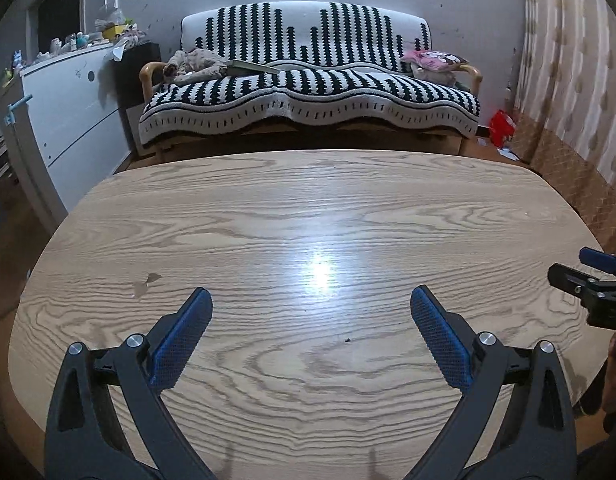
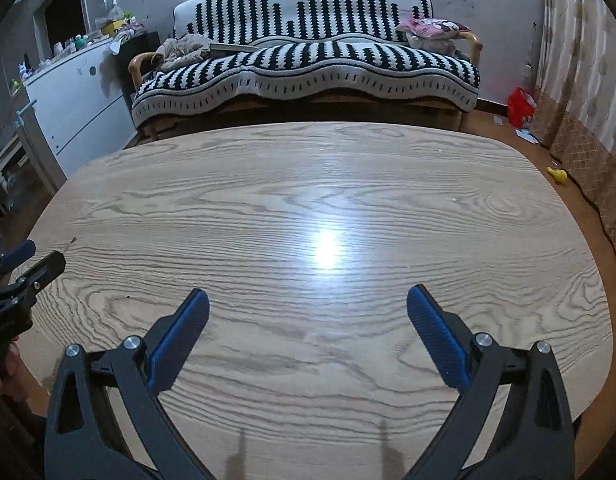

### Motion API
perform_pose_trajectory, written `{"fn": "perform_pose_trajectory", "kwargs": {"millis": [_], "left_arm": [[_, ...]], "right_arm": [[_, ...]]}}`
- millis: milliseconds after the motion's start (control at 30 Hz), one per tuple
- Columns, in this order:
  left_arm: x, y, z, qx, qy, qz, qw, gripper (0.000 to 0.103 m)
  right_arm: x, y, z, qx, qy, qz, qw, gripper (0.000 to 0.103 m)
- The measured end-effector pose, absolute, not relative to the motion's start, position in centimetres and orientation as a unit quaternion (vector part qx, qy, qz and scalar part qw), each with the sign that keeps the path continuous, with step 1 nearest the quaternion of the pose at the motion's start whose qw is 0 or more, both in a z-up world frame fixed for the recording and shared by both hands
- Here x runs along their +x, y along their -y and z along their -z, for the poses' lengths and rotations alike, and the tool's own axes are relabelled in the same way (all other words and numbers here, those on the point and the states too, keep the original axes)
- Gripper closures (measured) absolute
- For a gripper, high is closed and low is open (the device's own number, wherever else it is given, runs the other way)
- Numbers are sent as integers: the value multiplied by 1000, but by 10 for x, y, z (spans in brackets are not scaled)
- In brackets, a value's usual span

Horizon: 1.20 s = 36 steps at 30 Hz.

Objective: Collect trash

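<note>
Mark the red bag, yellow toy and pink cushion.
red bag [image 2: 521,107]: right wrist view, middle of its front.
yellow toy [image 2: 558,175]: right wrist view, its rounded body.
pink cushion [image 1: 431,59]: left wrist view, printed top face.

Both cameras are sitting low over the near edge of the wooden counter [image 1: 308,208], each looking forward along its own tool's two spread fingers toward the striped sofa [image 1: 308,80] against the far wall. The left wrist view is looking from the left tool [image 1: 311,300], and the right tool [image 1: 587,280] is showing at its right edge. The right wrist view is looking from slightly further right, with the left tool [image 2: 24,268] showing at its left edge. Both views are sharing the counter top, the sofa, the white dresser [image 2: 76,100] on the left and the curtain [image 2: 579,60] on the right.
</note>
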<state>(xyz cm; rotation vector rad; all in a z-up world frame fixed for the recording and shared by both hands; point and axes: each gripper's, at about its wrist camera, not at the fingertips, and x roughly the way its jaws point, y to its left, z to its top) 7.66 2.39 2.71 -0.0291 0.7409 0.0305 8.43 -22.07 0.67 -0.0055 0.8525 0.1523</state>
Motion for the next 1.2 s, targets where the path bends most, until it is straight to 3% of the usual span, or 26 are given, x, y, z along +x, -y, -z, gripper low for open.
{"fn": "perform_pose_trajectory", "kwargs": {"millis": [1200], "left_arm": [[81, -21, -20, -17, -371, -9, 928, 7]], "right_arm": [[88, 227, 4, -2, -418, -69, 906, 7]]}}
